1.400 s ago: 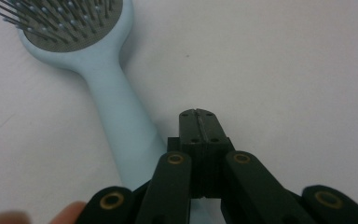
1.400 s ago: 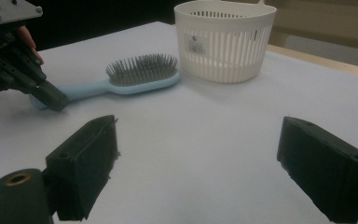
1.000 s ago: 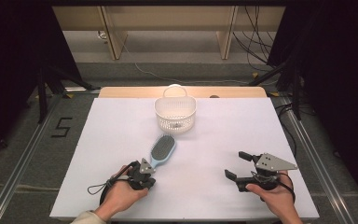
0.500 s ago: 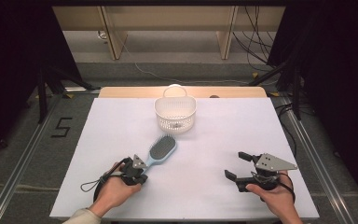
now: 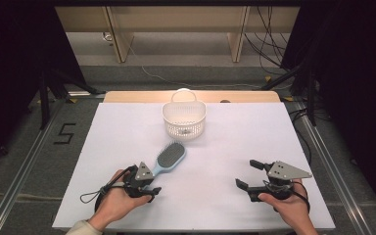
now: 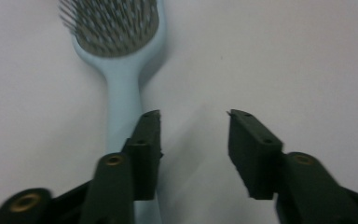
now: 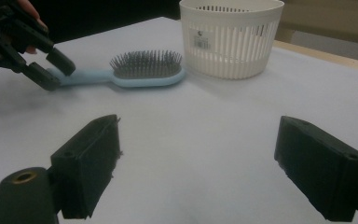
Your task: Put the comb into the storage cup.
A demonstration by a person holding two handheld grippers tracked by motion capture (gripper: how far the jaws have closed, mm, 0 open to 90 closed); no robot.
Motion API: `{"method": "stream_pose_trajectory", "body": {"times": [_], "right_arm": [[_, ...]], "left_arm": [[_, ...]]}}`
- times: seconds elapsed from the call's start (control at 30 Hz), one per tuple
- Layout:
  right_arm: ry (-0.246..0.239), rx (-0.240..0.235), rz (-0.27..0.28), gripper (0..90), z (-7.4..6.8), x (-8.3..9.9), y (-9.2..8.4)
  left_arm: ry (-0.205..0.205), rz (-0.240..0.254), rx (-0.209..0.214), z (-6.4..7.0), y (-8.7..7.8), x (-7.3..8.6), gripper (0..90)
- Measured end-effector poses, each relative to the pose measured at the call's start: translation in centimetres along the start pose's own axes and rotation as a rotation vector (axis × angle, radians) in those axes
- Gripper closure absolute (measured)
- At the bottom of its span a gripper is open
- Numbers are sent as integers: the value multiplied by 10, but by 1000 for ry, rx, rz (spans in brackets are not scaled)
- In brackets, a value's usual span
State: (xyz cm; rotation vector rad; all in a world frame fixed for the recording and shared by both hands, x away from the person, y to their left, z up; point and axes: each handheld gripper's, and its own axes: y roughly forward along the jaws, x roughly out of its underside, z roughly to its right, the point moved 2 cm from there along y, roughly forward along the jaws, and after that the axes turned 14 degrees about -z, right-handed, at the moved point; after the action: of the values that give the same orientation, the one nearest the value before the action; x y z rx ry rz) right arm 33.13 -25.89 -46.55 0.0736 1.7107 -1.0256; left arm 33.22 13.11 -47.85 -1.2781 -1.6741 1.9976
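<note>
Hairbrush (image 5: 169,159) lies mid-table; left tongs (image 5: 149,188) apparently released, parted.

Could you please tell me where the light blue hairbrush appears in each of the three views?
High view: hairbrush left of centre.
Left gripper view: hairbrush upper left, handle beneath the left jaw.
Right gripper view: hairbrush upper left.
Shared landmark: white basket.

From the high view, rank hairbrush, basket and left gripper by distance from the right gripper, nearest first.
From the right gripper:
1. Hairbrush, lying left of it at mid-table.
2. Left gripper, at the near left, jaws just opened.
3. Basket, at the far edge.
</note>
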Motion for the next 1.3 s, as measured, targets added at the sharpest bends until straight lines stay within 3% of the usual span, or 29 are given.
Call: {"method": "stream_pose_trajectory", "body": {"times": [0.07,0.13,0.17,0.33,0.37,0.4,0.53,0.73,1.3], "right_arm": [[-2,1,-3,152,0,0,0],[-3,0,-4,152,0,0,0],[-3,0,-4,152,0,0,0],[-3,-5,-5,152,0,0,1],[-5,-5,-5,152,0,0,0],[-5,-5,-5,152,0,0,0],[-6,-6,-5,152,0,0,0],[-6,-6,-3,153,0,0,0],[-6,1,0,153,0,0,0]], "left_arm": [[20,40,-18,-1,-1,-1,307],[8,77,-34,-2,0,-1,185],[1,95,-35,-3,0,-1,185],[-30,213,-23,-8,-5,-3,13],[-37,254,-24,-9,-9,-4,0],[-37,254,-24,-9,-9,-4,0],[-47,343,-31,-12,-18,-6,0],[-51,400,-43,-17,-25,-7,0],[-77,434,-61,-29,-37,-15,0]]}}
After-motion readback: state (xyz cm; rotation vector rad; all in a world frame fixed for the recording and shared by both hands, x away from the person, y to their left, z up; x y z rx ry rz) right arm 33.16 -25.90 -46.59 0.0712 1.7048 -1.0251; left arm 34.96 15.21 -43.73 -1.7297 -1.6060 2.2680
